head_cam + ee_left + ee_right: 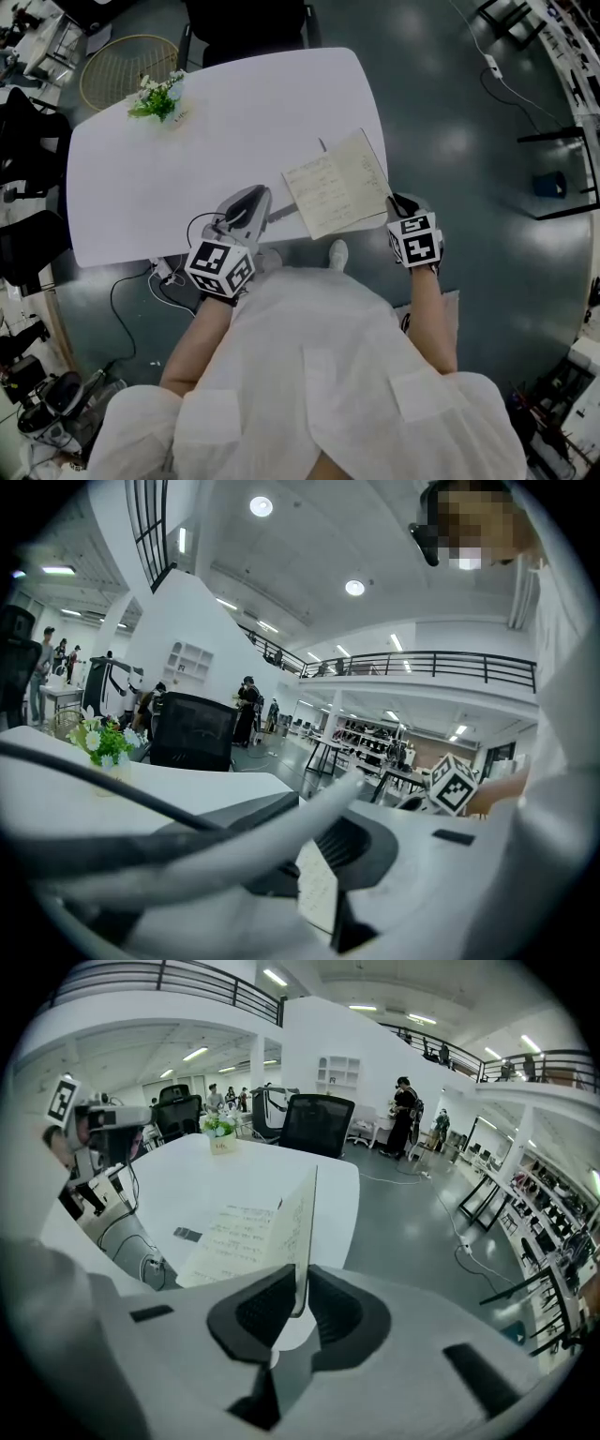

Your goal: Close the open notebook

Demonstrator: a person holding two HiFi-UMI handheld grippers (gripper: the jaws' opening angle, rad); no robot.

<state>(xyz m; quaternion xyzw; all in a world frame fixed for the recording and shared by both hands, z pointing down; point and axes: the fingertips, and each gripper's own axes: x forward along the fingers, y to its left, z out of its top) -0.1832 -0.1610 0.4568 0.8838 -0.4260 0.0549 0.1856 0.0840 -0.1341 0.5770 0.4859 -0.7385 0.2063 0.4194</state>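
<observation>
A person (319,375) in a loose white garment stands at the near edge of a white bench (187,178), both hands busy over an open notebook (336,185). The notebook lies on the near right part of the bench, close to its right edge, with handwritten lines across its pale pages.

The right hand-held gripper (397,201) has its jaws pinched narrow on the outer edge of the right-hand leaf. That leaf is raised off the bench and, seen along those jaws, stands close to upright, while the left-hand page lies flat on the top.

The left hand-held gripper (275,215) reaches in from the near left. Its own view shows the edge of the written left-hand page sitting between its jaws, which stand close on the paper. A pale cable (292,814) crosses in front of them. Each gripper's marker cube faces up toward the head camera.

At the far left corner of the bench stands a small plant (157,97) with white flowers. A black chair (246,28) is drawn up beyond the far edge, and a round wire basket (127,67) sits on the dark floor (469,141) to its left. Dark wires (155,277) trail on the floor by the near left edge of the bench.
</observation>
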